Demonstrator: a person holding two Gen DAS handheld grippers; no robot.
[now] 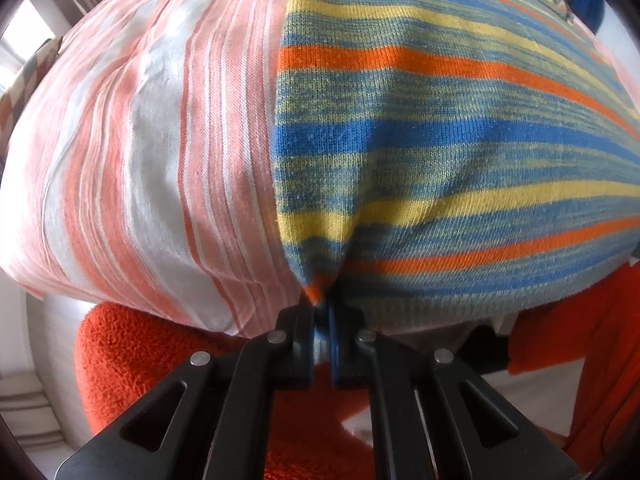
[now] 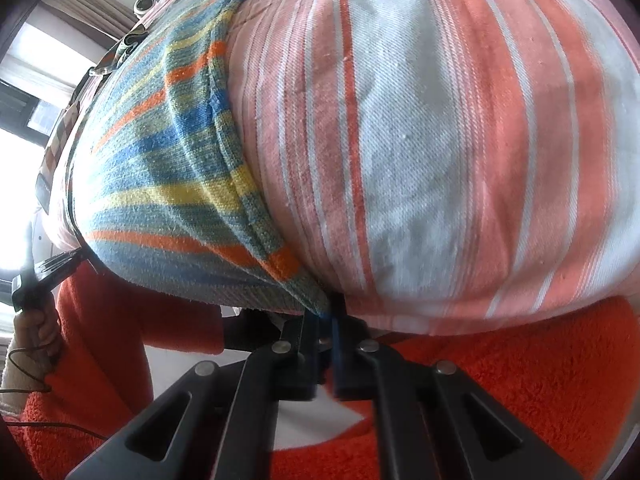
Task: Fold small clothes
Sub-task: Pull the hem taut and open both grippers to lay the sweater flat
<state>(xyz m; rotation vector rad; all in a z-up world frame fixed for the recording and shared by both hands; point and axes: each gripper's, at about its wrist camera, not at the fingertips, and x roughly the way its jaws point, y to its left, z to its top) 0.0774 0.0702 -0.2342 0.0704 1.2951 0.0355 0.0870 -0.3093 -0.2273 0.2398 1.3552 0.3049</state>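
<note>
Both sets of tongs sit closest to my lenses, each pinched tight on a corner of the knit. My left tongs (image 1: pixel 320 312) hold the orange-tipped corner of the striped garment (image 1: pixel 440 140), with the cloth bunched into a small peak right at the pads. My right tongs (image 2: pixel 326 316) clamp the opposite near corner, where the hem gathers into the jaws.

Under the tongs I see an orange fleecy cloth (image 1: pixel 132 352), which looks like another piece waiting below the near edge. Beyond the grips, the striped garment lies spread on the pink-and-white striped sheet (image 1: pixel 140 140) covering the bench, with its far part running away from me. In the right view a long ridge runs up the knit near its side edge, so I judge a layer is doubled there.

I read the step as laying the pinched edge down to finish a fold. To do it well I would keep both corners level with each other and the hem taut between them, so the stripes line up and no slack buckles in the middle. I would release only once the cloth rests flat, both sides together, then draw straight back so the pads do not drag the corners out of line.

At the left of the right view, a hand (image 2: pixel 38 328) grips the other handle.
</note>
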